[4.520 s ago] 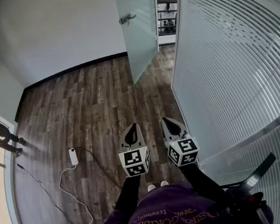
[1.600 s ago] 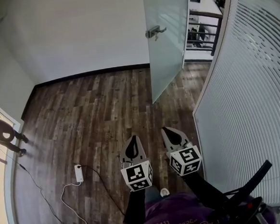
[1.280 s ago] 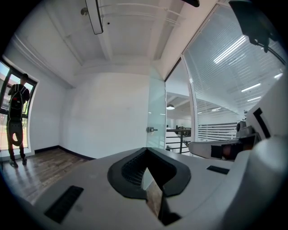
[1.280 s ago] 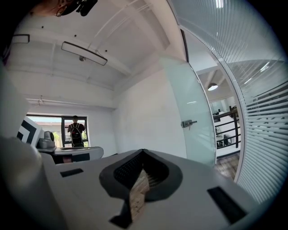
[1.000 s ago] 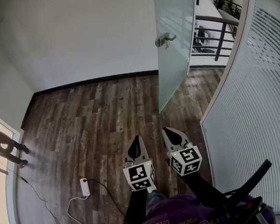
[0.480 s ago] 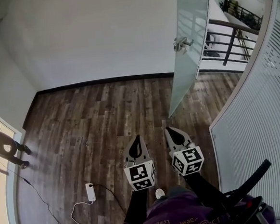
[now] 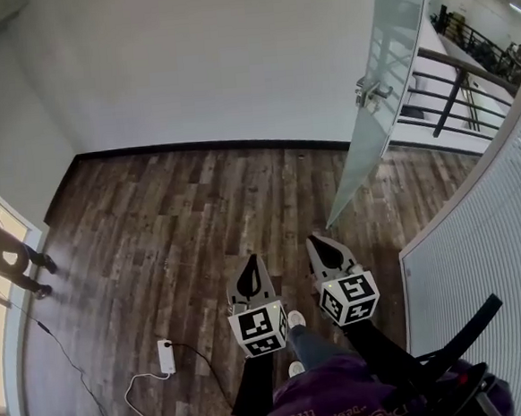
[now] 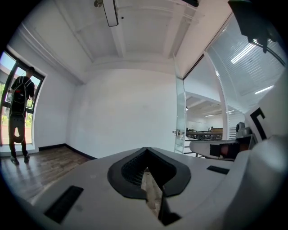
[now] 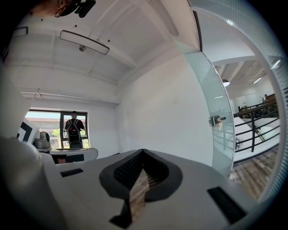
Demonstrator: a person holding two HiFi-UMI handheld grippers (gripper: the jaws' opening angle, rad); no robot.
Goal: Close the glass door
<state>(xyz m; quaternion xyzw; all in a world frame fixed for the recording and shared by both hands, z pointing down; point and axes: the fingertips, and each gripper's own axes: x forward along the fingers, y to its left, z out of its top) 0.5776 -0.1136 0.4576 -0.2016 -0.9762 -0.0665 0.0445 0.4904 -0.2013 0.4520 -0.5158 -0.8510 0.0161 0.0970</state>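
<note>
**Head view:** The glass door (image 7: 392,76) stands open at the upper right, well ahead of both grippers. It hangs between the white wall (image 7: 204,63) and the ribbed glass partition (image 7: 489,256). The door is a tall upright pane, so its long axis runs floor to ceiling. It is swung into the room, and the edge with the metal handle (image 7: 369,90) is the one nearer the wooden floor (image 7: 172,227). The left gripper (image 7: 251,264) and right gripper (image 7: 317,246) sit side by side and point forward, and neither touches anything.

**Left gripper view:** The left gripper (image 8: 146,156) has its jaws pressed together with nothing between them. The door (image 8: 181,112) shows nearly edge-on as a thin vertical strip to the right of centre. The handle (image 8: 176,132) is a small stub on it. A person (image 8: 19,117) stands at a window far to the left.

**Right gripper view:** The right gripper (image 9: 142,155) also has its jaws closed and is empty. The door (image 9: 211,94) rises at the right with its broad face partly showing. The handle (image 9: 215,120) is about halfway up, and a railing (image 9: 252,123) lies beyond it.

A pane like this is probably heavy, rigid and smooth, and it likely swings slowly on its hinges. The bare glass would give closed jaws little grip. The handle, or a flat push on the face near the handle edge, looks like the best place to work it. A steady push should suit the glass better than a knock.
</note>
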